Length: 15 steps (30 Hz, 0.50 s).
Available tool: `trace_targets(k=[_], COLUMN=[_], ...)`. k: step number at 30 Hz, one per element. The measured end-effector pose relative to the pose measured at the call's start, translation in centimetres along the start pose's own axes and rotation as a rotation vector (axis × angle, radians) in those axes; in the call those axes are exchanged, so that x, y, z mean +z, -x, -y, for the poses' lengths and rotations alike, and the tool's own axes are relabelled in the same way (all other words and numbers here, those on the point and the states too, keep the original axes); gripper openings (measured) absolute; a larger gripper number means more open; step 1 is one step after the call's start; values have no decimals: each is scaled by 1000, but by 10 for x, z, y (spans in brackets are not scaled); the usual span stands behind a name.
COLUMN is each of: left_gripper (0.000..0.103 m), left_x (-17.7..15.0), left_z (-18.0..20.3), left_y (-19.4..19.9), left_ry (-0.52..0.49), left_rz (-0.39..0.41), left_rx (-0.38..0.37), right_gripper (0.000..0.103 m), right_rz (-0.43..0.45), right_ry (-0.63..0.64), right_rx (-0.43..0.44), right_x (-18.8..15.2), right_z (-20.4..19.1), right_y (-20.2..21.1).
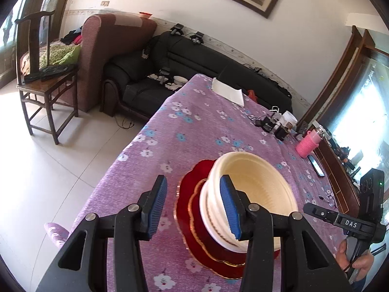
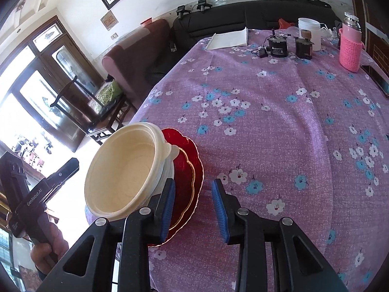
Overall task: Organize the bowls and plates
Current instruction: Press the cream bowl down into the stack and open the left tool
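A cream ribbed bowl (image 1: 257, 182) (image 2: 121, 170) sits nested in a white bowl, on top of two red gold-rimmed plates (image 1: 189, 194) (image 2: 187, 165) near the table's left edge. My left gripper (image 1: 194, 209) is open at the stack's near left side. Its right pad stands in front of the bowl's wall and its left pad is over the purple cloth. My right gripper (image 2: 194, 209) is open too, with the plates' right edge showing between its blue pads. Nothing is pressed by either pair. Each view shows the other gripper with a hand on it.
The table (image 2: 279, 121) wears a purple flowered cloth. At its far end stand a pink-sleeved bottle (image 2: 350, 48), a white tub (image 2: 308, 31), small black devices (image 2: 278, 46), a white paper (image 2: 228, 39) and a phone (image 1: 316, 165). A black sofa (image 1: 170, 56) and a wooden chair (image 1: 41, 73) lie beyond.
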<state>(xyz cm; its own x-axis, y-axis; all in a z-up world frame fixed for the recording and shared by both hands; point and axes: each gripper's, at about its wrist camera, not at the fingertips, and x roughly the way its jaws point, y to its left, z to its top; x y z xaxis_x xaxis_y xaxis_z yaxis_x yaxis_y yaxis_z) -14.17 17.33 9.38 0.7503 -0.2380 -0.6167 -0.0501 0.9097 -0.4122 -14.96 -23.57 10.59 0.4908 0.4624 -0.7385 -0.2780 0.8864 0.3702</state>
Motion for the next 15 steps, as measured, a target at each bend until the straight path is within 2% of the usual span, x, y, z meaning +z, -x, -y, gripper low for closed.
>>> trace_targets(k=[2, 6, 11, 15], left_gripper=[44, 44, 25, 24], left_x=[-1, -8, -19, -22], left_z=[-16, -33, -33, -28], left_y=[-1, -11, -31, -37], left_ry=[37, 46, 32, 21], left_rz=[-18, -78, -160, -185], left_rx=[-7, -41, -104, -124], right_gripper=[34, 34, 34, 34], right_rz=[-7, -27, -52, -70], right_ry=[-8, -34, -64, -60], right_rx=[1, 6, 25, 38], right_x=[-1, -4, -9, -10], right_z=[4, 13, 25, 25], right_y=[-3, -12, -25, -33])
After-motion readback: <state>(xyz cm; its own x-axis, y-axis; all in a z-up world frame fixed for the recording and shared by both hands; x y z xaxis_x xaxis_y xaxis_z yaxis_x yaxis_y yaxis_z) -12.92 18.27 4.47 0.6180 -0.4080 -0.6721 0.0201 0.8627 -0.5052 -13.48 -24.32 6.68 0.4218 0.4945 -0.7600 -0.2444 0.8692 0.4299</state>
